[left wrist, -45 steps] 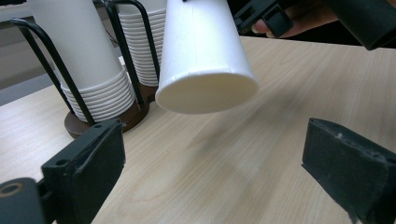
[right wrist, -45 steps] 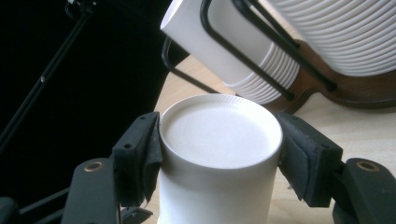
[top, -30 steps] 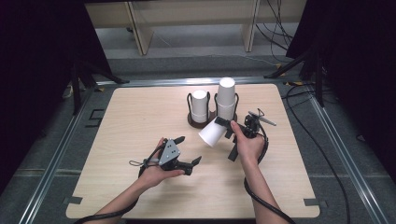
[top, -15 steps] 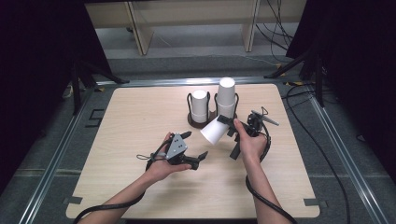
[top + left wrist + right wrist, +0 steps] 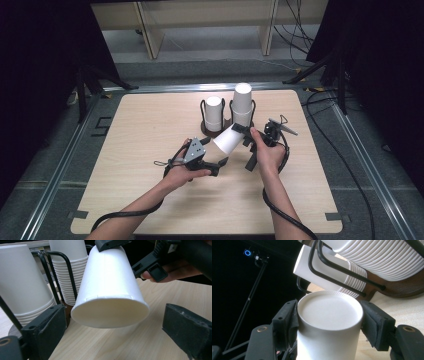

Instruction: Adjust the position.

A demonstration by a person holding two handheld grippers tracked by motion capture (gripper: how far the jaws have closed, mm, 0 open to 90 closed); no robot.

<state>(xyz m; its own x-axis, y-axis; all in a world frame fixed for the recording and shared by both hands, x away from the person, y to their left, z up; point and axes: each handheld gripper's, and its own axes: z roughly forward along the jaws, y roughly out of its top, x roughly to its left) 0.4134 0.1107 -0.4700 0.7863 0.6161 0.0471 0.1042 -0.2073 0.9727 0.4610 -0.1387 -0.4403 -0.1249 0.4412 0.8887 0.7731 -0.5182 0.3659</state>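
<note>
Cup handover over the table.
The right gripper [image 5: 246, 134] squeezes a tilted paper cup [image 5: 229, 139], wide end aimed at the left gripper [image 5: 220, 165], whose jaws wait apart just beside its rim.

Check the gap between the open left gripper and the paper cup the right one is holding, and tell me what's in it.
Nothing visible. The left gripper sits open just below the tilted paper cup, which the right gripper clamps near its closed base. Between them lies bare table; the cup stacks stand behind.
</note>
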